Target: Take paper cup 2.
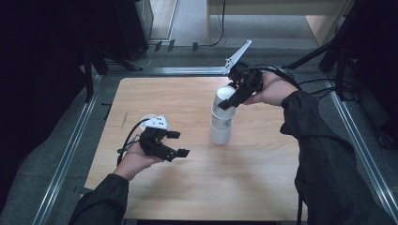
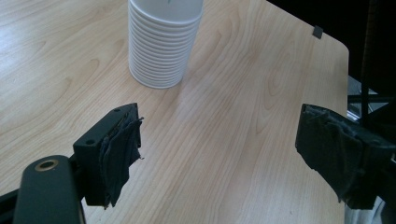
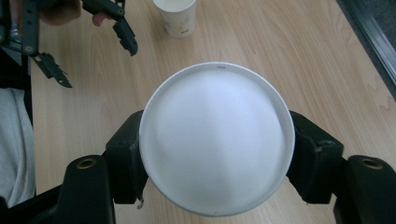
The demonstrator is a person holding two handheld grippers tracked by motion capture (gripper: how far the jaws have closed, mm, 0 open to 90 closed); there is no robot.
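You are gripping the top paper cup (image 1: 224, 97) of a white cup stack (image 1: 221, 125) with your right gripper (image 1: 233, 99), just right of centre in the upper half of the high view. In the right gripper view, the two black jaws are pressing against opposite sides of that top paper cup (image 3: 217, 140), whose round white opening is sitting at the centre of the frame, pinched between them. The stack is standing upright on the wooden table (image 1: 263, 178), its ribbed lower end resting on the surface.

Your left gripper (image 1: 177, 143) is hovering at lower left of centre in the high view, well apart from the stack, with its jaws spread wide and nothing between them. In the left gripper view, the left gripper (image 2: 219, 154) is showing bare table between its two padded jaws, while the ribbed base of the cup stack (image 2: 161, 42) is rising at the top of the frame, left of centre.

A single paper cup (image 3: 176, 15) is standing alone at the top of the right gripper view, just beside your left gripper (image 3: 95, 53) at upper left there. In the high view that single paper cup (image 1: 148, 118) is peeking out behind the left gripper's grey plate.
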